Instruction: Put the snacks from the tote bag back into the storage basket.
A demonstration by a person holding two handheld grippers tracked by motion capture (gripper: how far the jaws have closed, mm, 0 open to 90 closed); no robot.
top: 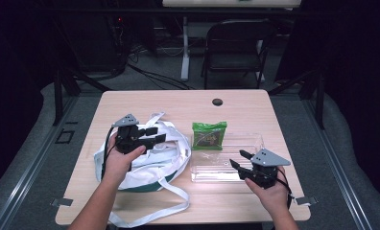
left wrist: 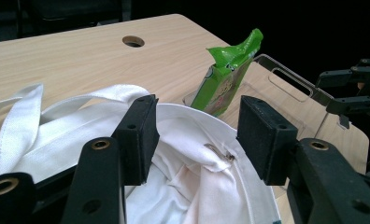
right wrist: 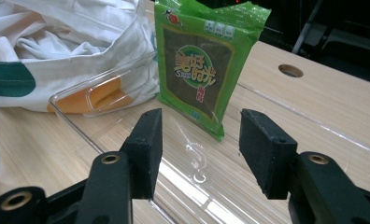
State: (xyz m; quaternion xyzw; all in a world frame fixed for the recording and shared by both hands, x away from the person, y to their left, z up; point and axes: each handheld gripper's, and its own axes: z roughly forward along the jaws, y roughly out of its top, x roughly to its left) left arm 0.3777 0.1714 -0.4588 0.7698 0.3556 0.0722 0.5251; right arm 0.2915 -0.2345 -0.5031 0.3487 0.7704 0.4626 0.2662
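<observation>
The green snack packet (right wrist: 202, 65) stands leaning at the far left end of the clear plastic tray (top: 248, 141), on the side nearest the white cloth bag (top: 152, 163). It looks light and thin, a crinkly foil pouch that is likely slippery on its flat faces and easy to crush if its contents are brittle. The safest hold is probably the crimped seal along the top edge, or a pinch across the flat body with gentle pressure.

The right gripper (right wrist: 199, 140) hovers over the near part of the tray, short of the packet, jaws about half open with nothing between them. The left gripper (left wrist: 197, 130) sits to the left of the tray, over the mouth of the bag, jaws likewise part open; the soft cloth rim lies between them, but the pads do not seem to press on it.

The bag is limp and will sag unless its opening is held.
</observation>
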